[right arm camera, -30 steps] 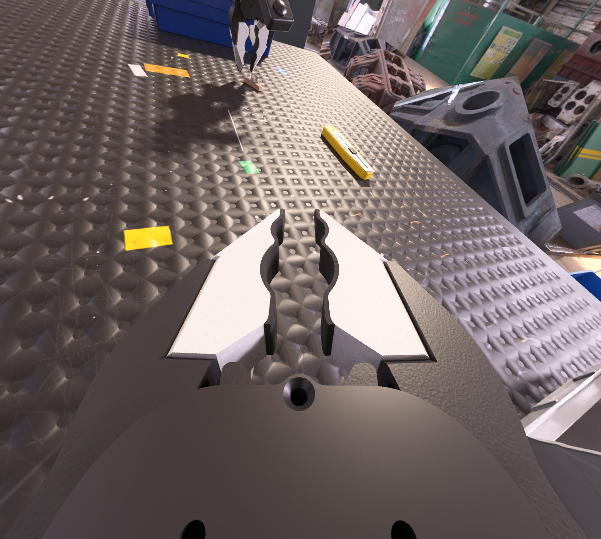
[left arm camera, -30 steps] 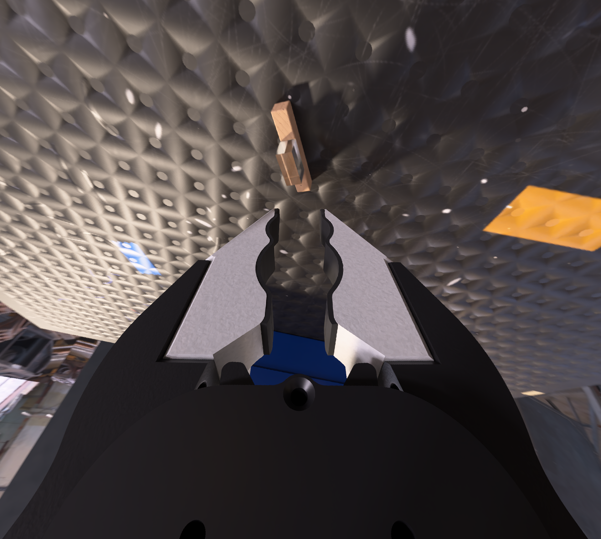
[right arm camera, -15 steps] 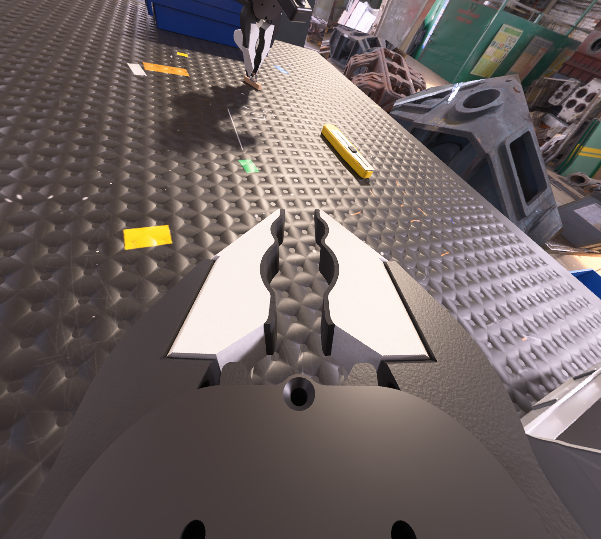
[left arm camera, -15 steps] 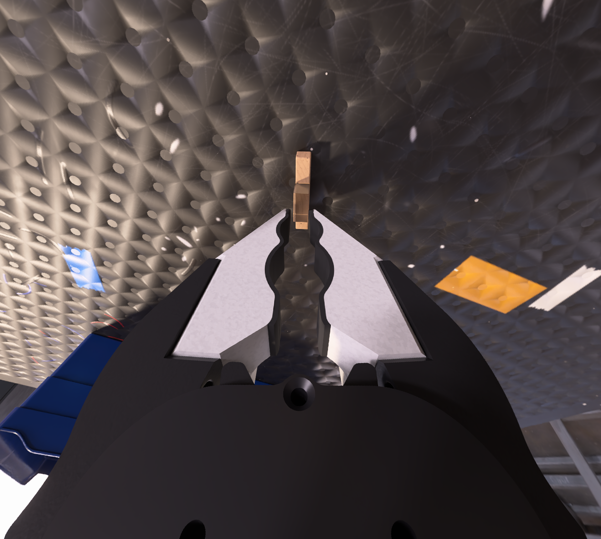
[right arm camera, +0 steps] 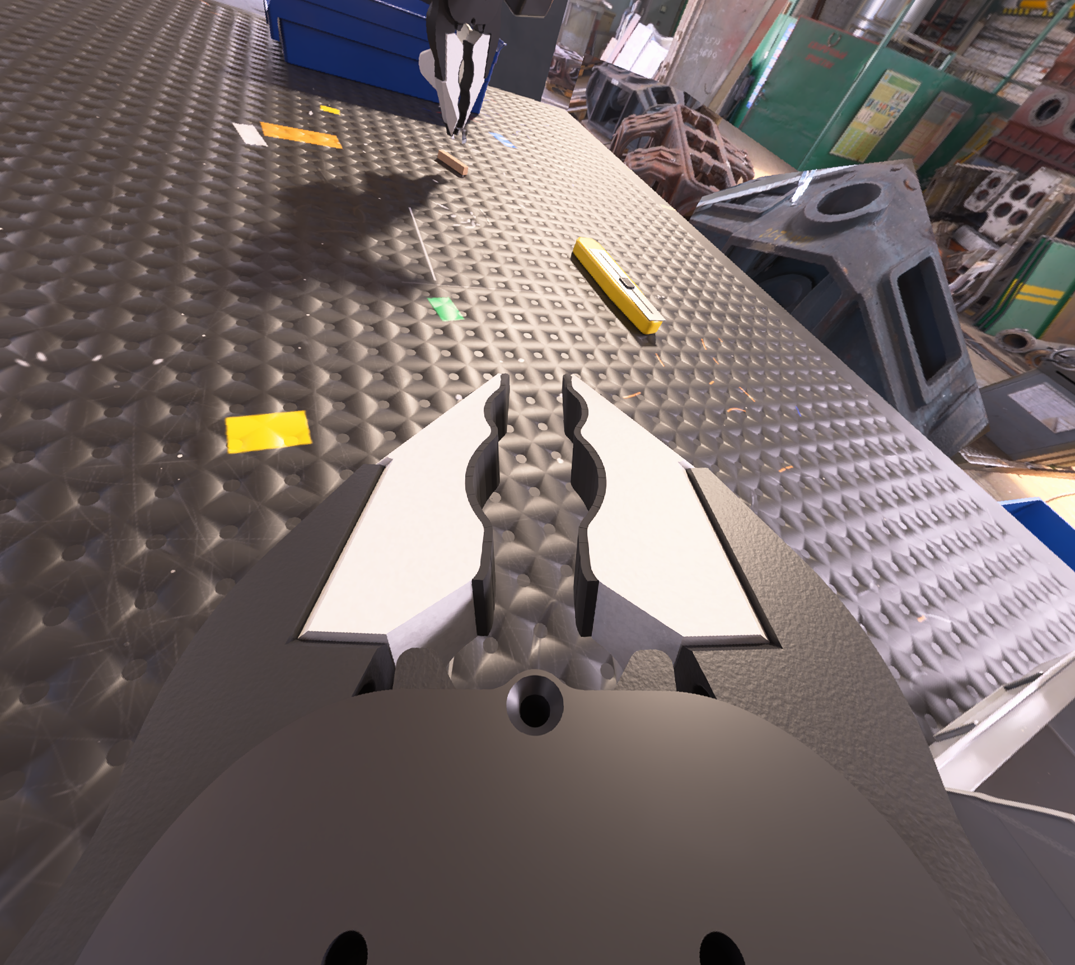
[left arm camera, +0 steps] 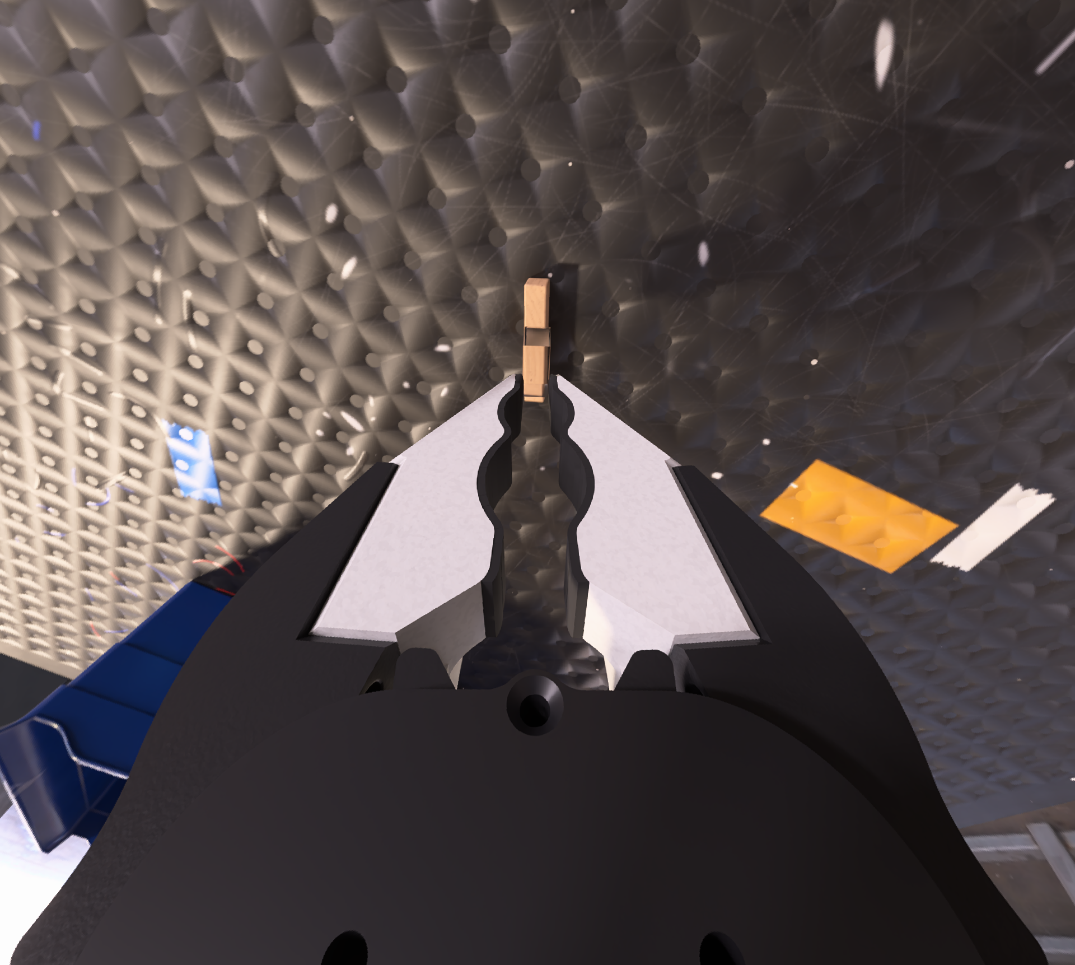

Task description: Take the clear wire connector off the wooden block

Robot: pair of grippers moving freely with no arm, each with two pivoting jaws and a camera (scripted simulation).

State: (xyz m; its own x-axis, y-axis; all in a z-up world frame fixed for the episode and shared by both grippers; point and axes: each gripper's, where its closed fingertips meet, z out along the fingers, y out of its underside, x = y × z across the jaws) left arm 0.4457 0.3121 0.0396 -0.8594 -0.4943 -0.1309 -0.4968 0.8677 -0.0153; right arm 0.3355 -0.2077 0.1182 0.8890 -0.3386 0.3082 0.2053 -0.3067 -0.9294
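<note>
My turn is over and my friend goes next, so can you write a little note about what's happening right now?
Left tool: jaws nearly closed, seemingly pinching the clear wire connector at the tips. It hangs just above the wooden block.
Right tool: open, empty, hovering over the table, far from the block.
Block: lying flat on the table.
Done: the connector looks gripped and apparently lifted off the block, but it is see-through and hard to confirm.
Left: carry it away from the block and set it down.
</note>
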